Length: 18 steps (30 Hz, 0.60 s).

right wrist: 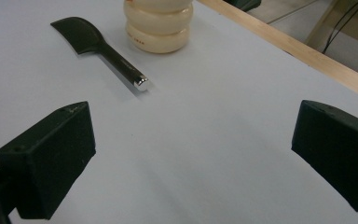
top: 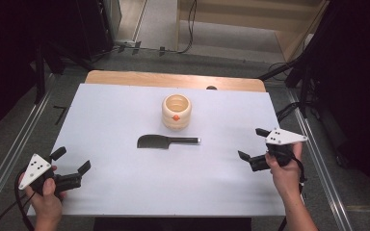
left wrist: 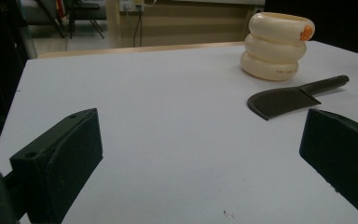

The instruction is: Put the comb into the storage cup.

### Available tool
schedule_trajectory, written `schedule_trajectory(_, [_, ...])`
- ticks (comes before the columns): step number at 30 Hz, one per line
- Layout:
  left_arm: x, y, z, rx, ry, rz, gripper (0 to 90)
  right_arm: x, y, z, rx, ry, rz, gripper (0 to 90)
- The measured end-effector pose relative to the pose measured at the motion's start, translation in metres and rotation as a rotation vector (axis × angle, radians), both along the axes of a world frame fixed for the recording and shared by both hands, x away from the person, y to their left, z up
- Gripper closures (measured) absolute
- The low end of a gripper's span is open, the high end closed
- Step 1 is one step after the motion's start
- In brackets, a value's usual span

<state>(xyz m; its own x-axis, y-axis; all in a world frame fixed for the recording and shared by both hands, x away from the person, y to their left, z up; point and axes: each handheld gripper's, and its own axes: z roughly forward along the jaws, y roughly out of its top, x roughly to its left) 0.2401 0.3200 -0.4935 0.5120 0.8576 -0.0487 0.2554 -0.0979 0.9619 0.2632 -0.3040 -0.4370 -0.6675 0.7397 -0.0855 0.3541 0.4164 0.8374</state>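
Both tongs hang released over the white counter with jaws spread wide and nothing between them, the left tongs at the near left corner and the right tongs by the right edge. Between them and a little farther off lies a flat black cleaver-shaped plastic knife, handle toward the right tongs. Just beyond it stands a cream ribbed ring-stacked cup with an orange spot.

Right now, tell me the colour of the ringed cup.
Cream cup with an orange spot, clearest in the left gripper view.
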Motion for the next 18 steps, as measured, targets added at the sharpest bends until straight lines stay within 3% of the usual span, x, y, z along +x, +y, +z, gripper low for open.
schedule_trajectory(9, [-0.001, 0.0, 0.0, -0.002, -0.009, -0.011, 0.0, 0.02, 0.024, 0.012, -0.085, 0.021, 0.066, 0.0])
schedule_trajectory(18, [-0.001, -0.001, 0.0, 0.004, -0.008, -0.016, 0.0, 0.036, 0.042, 0.021, -0.121, 0.04, 0.121, 0.8])
